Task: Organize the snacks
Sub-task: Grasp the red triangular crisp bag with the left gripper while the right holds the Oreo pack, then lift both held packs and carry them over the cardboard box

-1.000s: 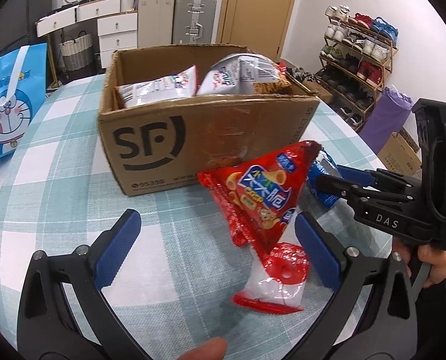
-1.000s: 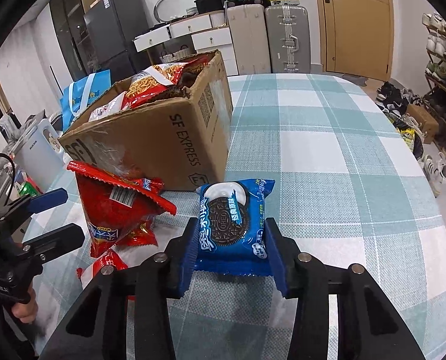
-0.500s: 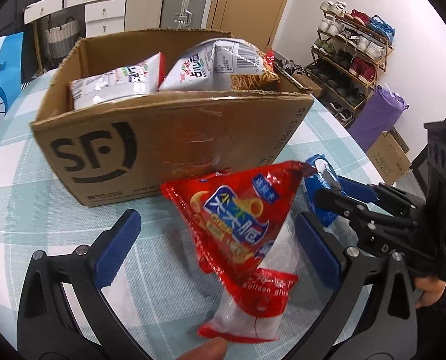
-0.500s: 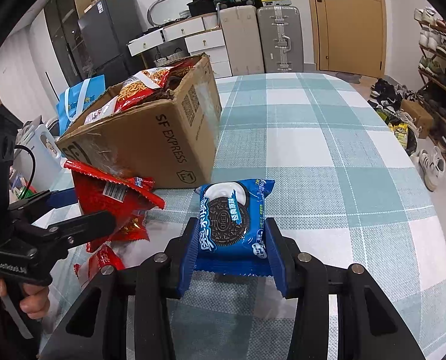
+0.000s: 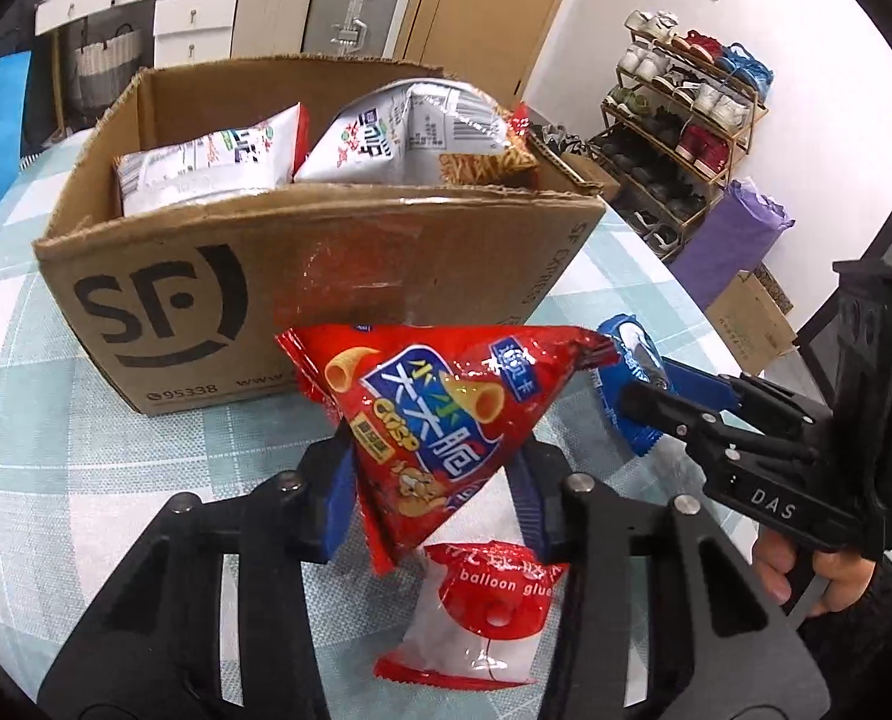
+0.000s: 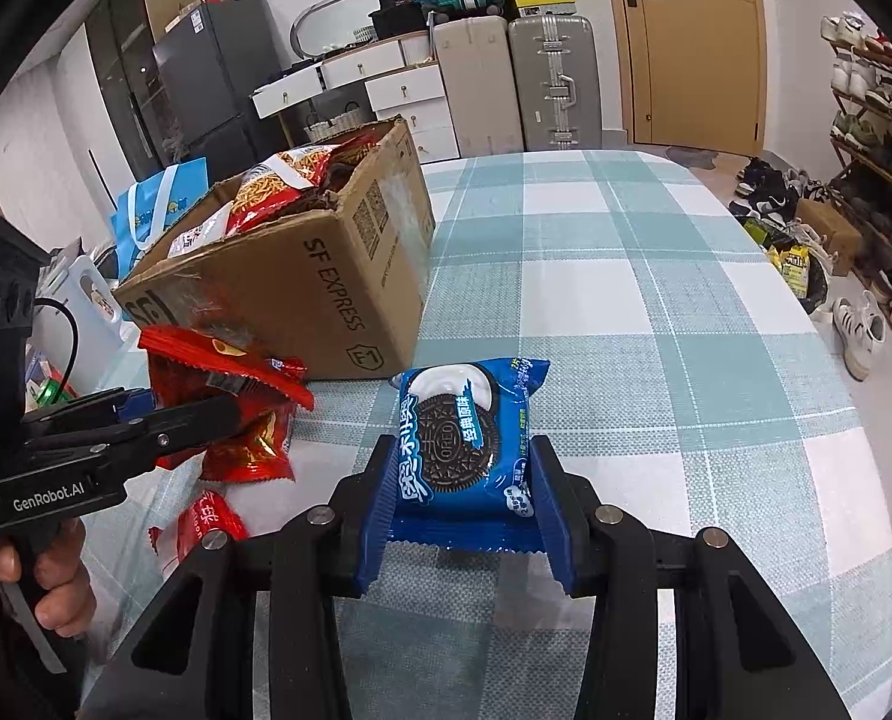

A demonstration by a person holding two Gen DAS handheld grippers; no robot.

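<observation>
1 cardboard box (image 5: 302,276) on the checked table (image 6: 655,312); at least 3 snack bags inside. In front of the box: 1 red crisp bag (image 5: 440,426), 1 balloon-glue packet (image 5: 481,612), 1 blue Oreo pack (image 6: 463,438).

Left gripper (image 5: 434,492), angled down, has just closed its jaws onto the crisp bag. Right gripper (image 6: 463,516), angled down beside the box, clamps the Oreo pack.

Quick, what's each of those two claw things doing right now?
Left gripper: jaws just closed, shut on the red triangular crisp bag.
Right gripper: shut on the blue Oreo cookie packet.
</observation>
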